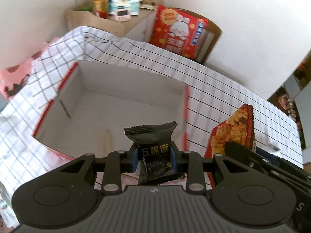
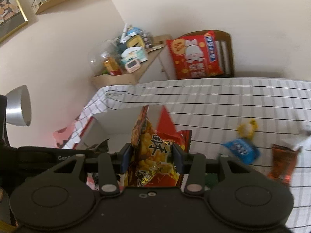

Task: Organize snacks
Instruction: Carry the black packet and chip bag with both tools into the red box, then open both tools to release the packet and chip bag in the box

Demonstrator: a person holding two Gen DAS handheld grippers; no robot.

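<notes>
1. My left gripper [image 1: 155,158] has its jaws clamped on a small black snack packet [image 1: 153,145]. The blue pads press both sides. The packet's lower end is hidden behind the gripper body.
2. That packet hangs over the near edge of an open white box [image 1: 120,104] with red edges. I see nothing lying on the part of the box floor that shows, but the near part is covered by my gripper.
3. My right gripper [image 2: 152,158] holds a red and yellow snack bag [image 2: 153,149] between its pads. The bag's bottom is cut off below the gripper.
4. From the left camera that same bag [image 1: 235,128] shows just right of the box, with the right gripper's black arm in front of it.
5. From the right camera the box [image 2: 120,122] is mostly blocked by the bag; only a wall and a corner show.
6. On the striped cloth [image 2: 243,101] to the right lie a blue wrapper [image 2: 241,151], a yellow item [image 2: 247,129] and a brown packet [image 2: 282,161], all blurred; I cannot read them.
7. A red bag with a rabbit on it [image 1: 176,32] leans on a chair beyond the table.
</notes>
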